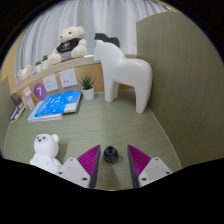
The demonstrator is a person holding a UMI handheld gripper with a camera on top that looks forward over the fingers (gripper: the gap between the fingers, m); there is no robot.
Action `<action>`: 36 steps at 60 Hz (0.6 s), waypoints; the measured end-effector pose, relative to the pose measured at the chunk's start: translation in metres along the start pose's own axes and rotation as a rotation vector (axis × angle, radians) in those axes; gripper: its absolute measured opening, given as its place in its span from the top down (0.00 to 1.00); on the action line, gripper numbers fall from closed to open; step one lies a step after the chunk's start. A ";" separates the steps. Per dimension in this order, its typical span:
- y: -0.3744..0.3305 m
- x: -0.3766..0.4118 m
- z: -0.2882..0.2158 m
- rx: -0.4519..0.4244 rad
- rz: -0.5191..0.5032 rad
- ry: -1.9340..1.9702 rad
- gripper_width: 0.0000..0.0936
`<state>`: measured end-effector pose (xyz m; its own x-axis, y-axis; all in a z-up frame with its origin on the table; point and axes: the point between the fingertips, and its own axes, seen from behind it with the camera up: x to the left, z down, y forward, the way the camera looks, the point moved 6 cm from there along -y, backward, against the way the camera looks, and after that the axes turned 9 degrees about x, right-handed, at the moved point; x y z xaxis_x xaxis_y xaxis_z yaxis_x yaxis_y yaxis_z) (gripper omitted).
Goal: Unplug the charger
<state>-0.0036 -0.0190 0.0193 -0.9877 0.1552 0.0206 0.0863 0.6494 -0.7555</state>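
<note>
Charger: the only likely candidate is a small dark round-topped object (110, 153), low in the centre of the frame, standing between the two tool fingers with a gap on either side; whether it is a plug or an adapter cannot be told. It rests on the pale green, matte counter (110, 120) that fills the middle of the frame.

At the upper right stands a large glossy white moulded horse figure (128, 72) with smooth rounded legs and a curved neck. Behind it hang pale pleated curtains (130, 20), across the top of the frame. A soft white plush bear (69, 41) wearing a dark scarf sits on a light wooden shelf (50, 68) at the upper left. Below the shelf, a flat blue rectangular book (57, 104) lies tilted on the counter, and beside it stands a little green plant in a white pot (88, 86). At the lower left, near the left finger, stands a small white fuzzy bear figure (45, 150).

The tool (111, 170) is spread open, its magenta ribbed pads (86, 160) angled inward at the bottom centre, touching nothing.
</note>
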 end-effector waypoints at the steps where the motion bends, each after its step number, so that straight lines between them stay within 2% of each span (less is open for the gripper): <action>1: -0.002 -0.002 -0.002 -0.003 0.015 0.000 0.34; 5: -0.016 -0.003 -0.012 -0.023 0.057 -0.008 0.21; 11: -0.062 0.007 -0.037 -0.118 0.081 0.013 0.20; 19: -0.151 0.048 -0.056 -0.246 0.075 0.042 0.11; 26: -0.221 0.100 -0.040 -0.315 0.059 0.023 0.10; 30: -0.249 0.129 -0.016 -0.314 0.075 0.005 0.10; 36: -0.282 0.176 0.017 -0.318 0.048 -0.027 0.09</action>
<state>-0.2038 -0.1877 0.2246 -0.9843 0.1739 -0.0307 0.1648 0.8426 -0.5127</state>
